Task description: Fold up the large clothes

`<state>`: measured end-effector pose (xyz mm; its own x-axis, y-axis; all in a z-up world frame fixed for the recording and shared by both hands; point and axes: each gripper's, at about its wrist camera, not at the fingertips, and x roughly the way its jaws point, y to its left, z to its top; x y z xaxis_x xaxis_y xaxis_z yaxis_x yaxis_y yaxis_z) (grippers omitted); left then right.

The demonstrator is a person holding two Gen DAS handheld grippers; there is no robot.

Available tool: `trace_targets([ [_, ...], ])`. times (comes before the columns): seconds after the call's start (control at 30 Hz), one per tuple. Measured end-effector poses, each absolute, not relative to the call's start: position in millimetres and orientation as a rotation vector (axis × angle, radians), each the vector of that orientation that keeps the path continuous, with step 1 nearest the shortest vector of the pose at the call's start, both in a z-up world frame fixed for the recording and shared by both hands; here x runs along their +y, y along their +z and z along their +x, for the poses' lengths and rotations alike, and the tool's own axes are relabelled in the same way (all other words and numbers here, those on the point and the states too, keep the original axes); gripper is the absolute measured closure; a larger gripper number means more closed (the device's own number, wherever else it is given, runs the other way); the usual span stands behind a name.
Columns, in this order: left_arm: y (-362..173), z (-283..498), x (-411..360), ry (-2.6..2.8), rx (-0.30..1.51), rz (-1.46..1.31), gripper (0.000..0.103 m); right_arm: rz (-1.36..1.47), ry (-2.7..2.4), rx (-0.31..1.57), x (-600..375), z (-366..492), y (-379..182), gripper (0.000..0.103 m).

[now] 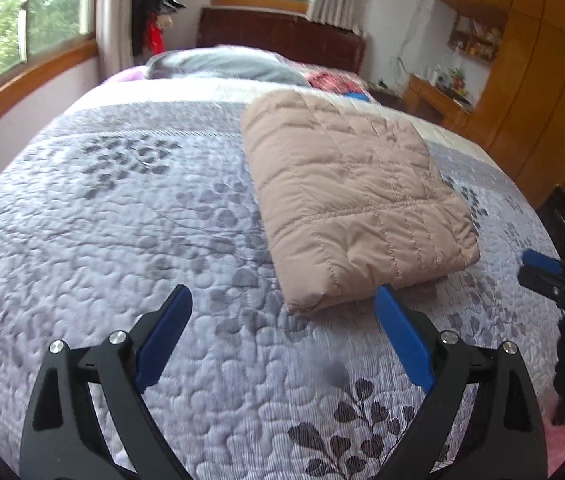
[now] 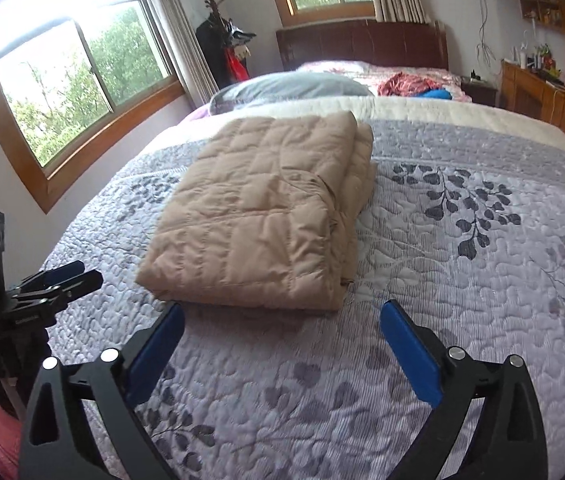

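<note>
A beige quilted jacket (image 1: 354, 196) lies folded into a thick rectangle on the grey leaf-patterned bedspread (image 1: 122, 220). My left gripper (image 1: 282, 300) hovers above the bedspread just short of the jacket's near corner, jaws wide apart with nothing between the blue pads. From the other side, the same folded jacket (image 2: 266, 216) shows its stacked layers on its right edge. My right gripper (image 2: 282, 312) stands open just in front of the jacket's near edge, holding nothing. The right gripper (image 1: 538, 268) also shows at the right edge of the left wrist view, and the left gripper (image 2: 62, 276) at the left of the right wrist view.
A grey pillow (image 2: 286, 88) and loose red and blue clothes (image 2: 414, 86) lie near the dark headboard (image 2: 362, 40). Windows (image 2: 78, 76) line the left wall. A wooden wardrobe (image 1: 538, 80) and a side table (image 1: 438, 96) stand to the right of the bed.
</note>
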<state>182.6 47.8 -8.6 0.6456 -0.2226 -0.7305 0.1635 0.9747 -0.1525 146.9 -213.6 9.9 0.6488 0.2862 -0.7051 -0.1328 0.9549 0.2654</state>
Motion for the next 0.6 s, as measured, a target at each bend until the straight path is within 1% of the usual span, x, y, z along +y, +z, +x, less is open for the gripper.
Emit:
trace_targets([
  [0.3,15,135,51,-0.162,0.774,-0.054,0.008,0.163,0.222,0.808,-202,104,31,0.004],
  [0.6,27,94,42,-0.156,0.771,-0.018,0.006,0.143,0.237,0.773,-192,67,42,0.004],
])
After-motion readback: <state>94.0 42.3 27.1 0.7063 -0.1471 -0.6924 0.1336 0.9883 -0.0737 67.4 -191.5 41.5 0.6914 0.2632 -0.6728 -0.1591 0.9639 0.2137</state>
